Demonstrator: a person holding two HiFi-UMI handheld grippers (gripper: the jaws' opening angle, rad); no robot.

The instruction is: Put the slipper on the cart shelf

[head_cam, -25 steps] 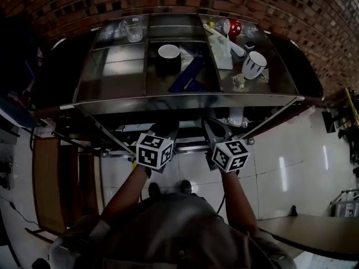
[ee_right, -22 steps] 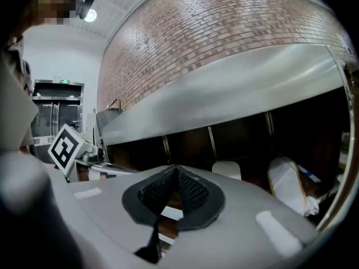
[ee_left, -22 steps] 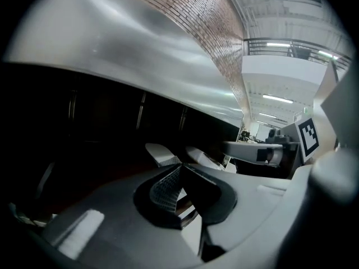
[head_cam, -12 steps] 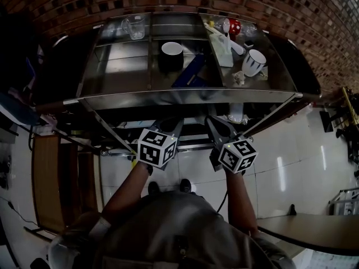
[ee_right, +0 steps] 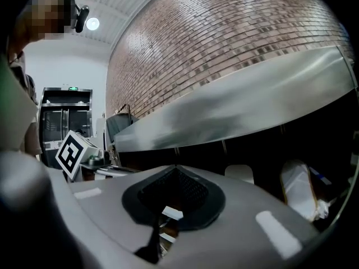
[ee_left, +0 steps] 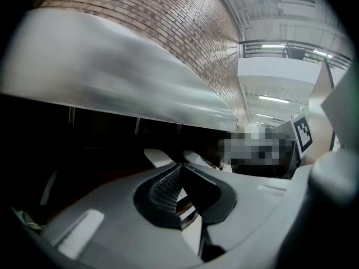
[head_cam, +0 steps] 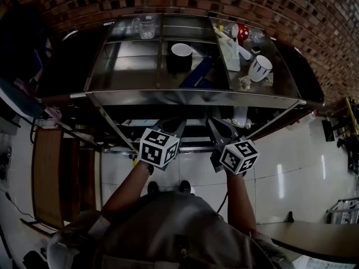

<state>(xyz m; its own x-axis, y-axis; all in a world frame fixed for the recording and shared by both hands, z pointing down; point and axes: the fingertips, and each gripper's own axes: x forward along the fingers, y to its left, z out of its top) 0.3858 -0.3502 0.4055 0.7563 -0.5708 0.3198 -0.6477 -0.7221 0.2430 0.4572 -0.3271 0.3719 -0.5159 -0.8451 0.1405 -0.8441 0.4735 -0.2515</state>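
Slipper unseen, our left tool (ee_left: 180, 186) and right tool (ee_right: 175, 194), both closed empty, may bump the cart shelf (head_cam: 185, 97) just above.

Cart (head_cam: 190, 97) top: left bay (head_cam: 126, 72) mostly free, mid/rt bays cluttered.
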